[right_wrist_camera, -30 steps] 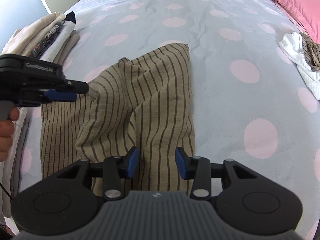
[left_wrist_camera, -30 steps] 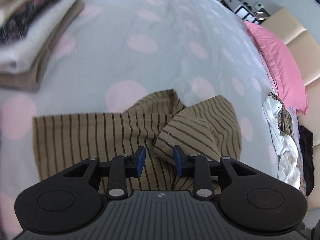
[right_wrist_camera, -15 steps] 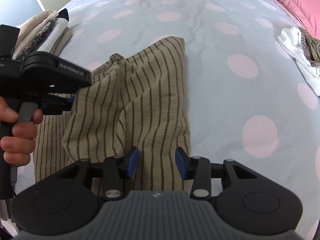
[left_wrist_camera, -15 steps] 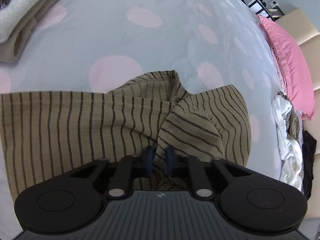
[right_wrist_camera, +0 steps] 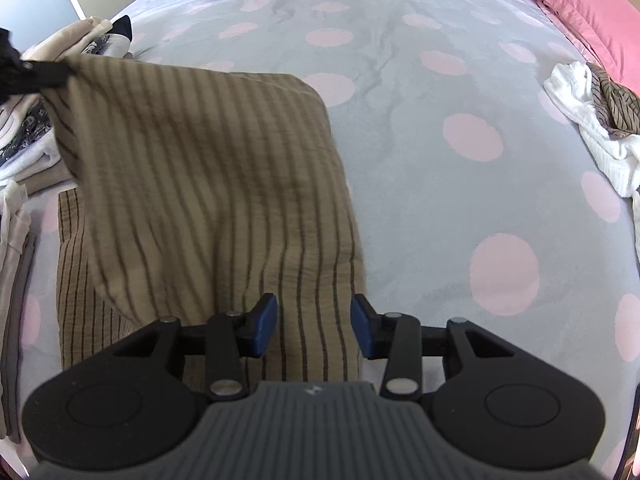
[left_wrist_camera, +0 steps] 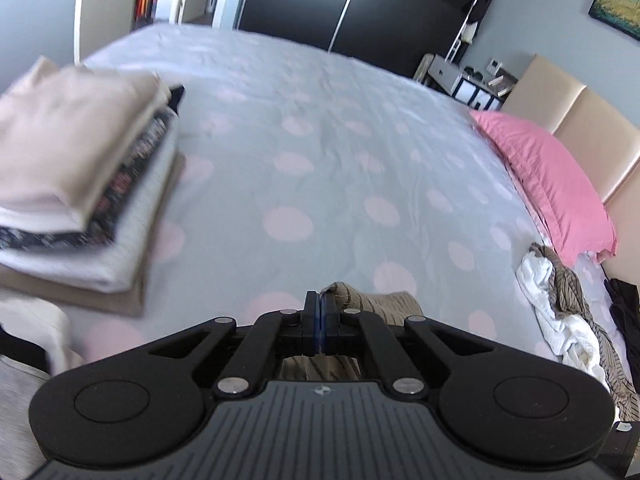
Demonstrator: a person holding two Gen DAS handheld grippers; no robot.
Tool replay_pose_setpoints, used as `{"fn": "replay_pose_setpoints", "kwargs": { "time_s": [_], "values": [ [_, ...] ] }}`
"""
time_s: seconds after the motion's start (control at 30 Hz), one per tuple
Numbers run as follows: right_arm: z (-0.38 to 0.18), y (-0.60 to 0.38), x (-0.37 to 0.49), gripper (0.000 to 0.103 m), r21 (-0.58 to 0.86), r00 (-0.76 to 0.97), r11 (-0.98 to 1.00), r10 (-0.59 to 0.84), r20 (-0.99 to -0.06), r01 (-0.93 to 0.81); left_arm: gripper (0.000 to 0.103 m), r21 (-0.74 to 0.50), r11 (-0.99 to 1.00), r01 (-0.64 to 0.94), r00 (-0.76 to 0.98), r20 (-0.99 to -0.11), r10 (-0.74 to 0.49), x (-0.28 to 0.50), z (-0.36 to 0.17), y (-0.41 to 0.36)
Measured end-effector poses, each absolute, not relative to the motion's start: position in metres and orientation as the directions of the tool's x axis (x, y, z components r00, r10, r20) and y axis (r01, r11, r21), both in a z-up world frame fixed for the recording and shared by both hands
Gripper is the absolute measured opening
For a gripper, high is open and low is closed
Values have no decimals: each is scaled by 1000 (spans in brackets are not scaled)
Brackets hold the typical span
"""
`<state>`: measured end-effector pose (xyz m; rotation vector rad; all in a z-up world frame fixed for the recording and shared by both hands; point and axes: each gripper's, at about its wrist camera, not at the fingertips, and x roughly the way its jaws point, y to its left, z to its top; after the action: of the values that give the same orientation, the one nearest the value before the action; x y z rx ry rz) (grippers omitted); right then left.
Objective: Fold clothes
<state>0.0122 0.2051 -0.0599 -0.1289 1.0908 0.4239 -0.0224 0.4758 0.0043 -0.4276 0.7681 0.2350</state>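
Observation:
A tan garment with dark stripes [right_wrist_camera: 208, 168] lies on the grey polka-dot bed. My left gripper [left_wrist_camera: 321, 322] is shut on a corner of it; a bit of the cloth [left_wrist_camera: 360, 300] shows past the closed pads. In the right wrist view the left gripper [right_wrist_camera: 44, 74] holds that corner lifted at the far left, and the cloth hangs stretched from it. My right gripper [right_wrist_camera: 313, 330] is open and empty, just above the garment's near edge.
A stack of folded clothes [left_wrist_camera: 72, 184] sits at the left, also in the right wrist view [right_wrist_camera: 36, 120]. A heap of white and striped clothes [left_wrist_camera: 560, 312] lies at the right, below a pink pillow [left_wrist_camera: 548, 176]. A beige headboard [left_wrist_camera: 592, 132] stands behind it.
My left gripper closed on the garment's corner and lifted it up and to the left, spreading the cloth. The right gripper stayed open over the near edge.

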Motion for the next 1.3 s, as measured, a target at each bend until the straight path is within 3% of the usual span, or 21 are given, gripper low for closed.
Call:
{"fn": "replay_pose_setpoints", "kwargs": {
  "time_s": [0.13, 0.23, 0.4, 0.47, 0.57, 1.13, 1.3],
  "values": [
    [-58, 210, 7, 44, 131, 366, 889, 310, -878, -439, 0, -223, 893, -390, 690, -713, 124, -36, 11, 497],
    [-57, 215, 1, 44, 139, 352, 871, 330, -876, -472, 0, -142, 882, -450, 638, -742, 206, -37, -6, 513],
    [-62, 223, -5, 44, 106, 348, 855, 315, -883, -507, 1, -60, 873, -484, 532, -812, 239, -25, -48, 518],
    [-66, 224, -5, 44, 98, 343, 856, 305, -888, -508, 18, -50, 873, -485, 506, -830, 233, -25, -54, 516],
    [-67, 222, -5, 44, 92, 344, 859, 296, -891, -503, 32, -47, 865, -499, 501, -830, 244, -35, -51, 511],
    [-37, 210, -46, 44, 171, 313, 803, 406, -859, -571, 32, -167, 917, -363, 433, -901, 7, -127, -66, 435],
    [-31, 200, -70, 44, 129, 327, 777, 401, -856, -616, 33, -208, 931, -300, 385, -919, -82, -154, -78, 401]
  ]
}}
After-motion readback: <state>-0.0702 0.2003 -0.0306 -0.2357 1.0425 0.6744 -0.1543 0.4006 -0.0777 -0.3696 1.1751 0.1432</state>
